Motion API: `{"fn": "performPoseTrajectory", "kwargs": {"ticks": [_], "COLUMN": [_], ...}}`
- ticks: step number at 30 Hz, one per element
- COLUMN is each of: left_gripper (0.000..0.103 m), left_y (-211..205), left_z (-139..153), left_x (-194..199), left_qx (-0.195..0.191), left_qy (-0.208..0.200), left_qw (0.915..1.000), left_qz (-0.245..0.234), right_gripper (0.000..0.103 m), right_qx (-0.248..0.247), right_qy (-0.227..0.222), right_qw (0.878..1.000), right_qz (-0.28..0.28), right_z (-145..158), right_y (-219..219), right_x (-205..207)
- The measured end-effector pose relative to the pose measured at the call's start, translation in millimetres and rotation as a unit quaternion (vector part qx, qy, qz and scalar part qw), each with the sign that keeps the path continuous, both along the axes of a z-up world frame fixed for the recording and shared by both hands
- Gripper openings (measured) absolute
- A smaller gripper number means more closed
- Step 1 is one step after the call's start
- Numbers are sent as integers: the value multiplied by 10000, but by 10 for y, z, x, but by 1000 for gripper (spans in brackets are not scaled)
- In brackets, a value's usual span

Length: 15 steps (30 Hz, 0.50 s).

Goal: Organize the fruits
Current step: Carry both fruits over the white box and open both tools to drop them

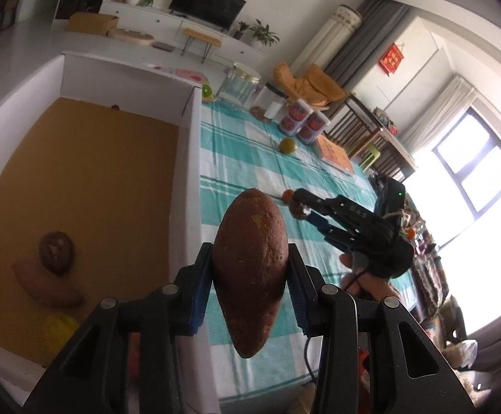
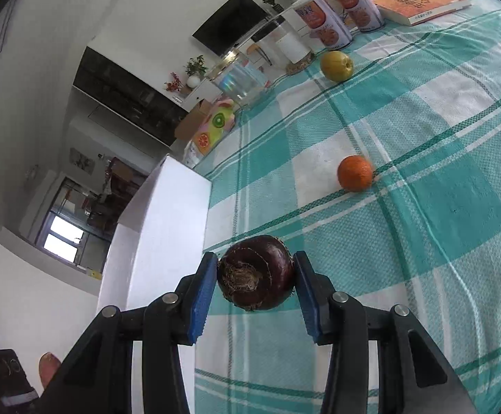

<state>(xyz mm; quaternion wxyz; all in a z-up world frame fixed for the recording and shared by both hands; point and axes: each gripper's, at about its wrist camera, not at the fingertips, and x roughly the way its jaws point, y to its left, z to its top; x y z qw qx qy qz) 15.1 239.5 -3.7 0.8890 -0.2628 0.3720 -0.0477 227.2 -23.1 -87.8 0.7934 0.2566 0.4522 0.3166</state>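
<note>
- Reddish-brown sweet potato (image 1: pixel 250 269) stood upright between the blue pads of the left gripper (image 1: pixel 250 276), which was closed on its middle, held above the edge of the white box (image 1: pixel 192 179)
- Ahead and to the left of that gripper, inside the box, lay another sweet potato (image 1: pixel 47 284), a dark round fruit (image 1: pixel 56 252) and a yellow fruit (image 1: pixel 59 327)
- Raised letters on the right gripper's (image 1: pixel 298 207) black body read "DAS" in the left wrist view; a hand (image 1: pixel 364 279) gripped its handle from below
- Right gripper (image 2: pixel 255 283) was clamped on a dark purple bulb-like fruit (image 2: pixel 255 276), just beside the box wall (image 2: pixel 167 227) on its left
- Ahead of it on the teal checked cloth (image 2: pixel 423 138) sat an orange (image 2: pixel 355 173), farther off a yellow-green fruit (image 2: pixel 336 65)
- Two cans (image 2: pixel 323 22) and an orange book (image 2: pixel 423 1) carried print too small to read
</note>
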Motion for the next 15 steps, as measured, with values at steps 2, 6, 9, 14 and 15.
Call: {"fn": "performPoseTrajectory", "kwargs": {"ticks": [2,6,9,14,15], "left_gripper": [41,41,42,62,77], "left_y": [244,736,921,981,973], "left_z": [-29,-247,-383,-534,-525], "left_x": [-79,-213,-306,-429,-445], "left_qx": [295,659,947,1255,1259], "left_qy": [79,508,760,1019,978], "left_qw": [9988,9896,9800,9671,9658], "left_qz": [388,1171,1574,1965,2043], "right_gripper": [45,45,45,58,61], "right_qx": [146,216,20,-431,-402], "right_qy": [-198,-361,-297,-250,-350], "right_qw": [9979,9832,9719,9656,9672], "right_qz": [594,1773,2336,2552,2482], "right_z": [270,508,389,249,284], "right_y": [393,1302,1843,2094,2019], "right_x": [-260,-825,-1135,-1287,-1282]}}
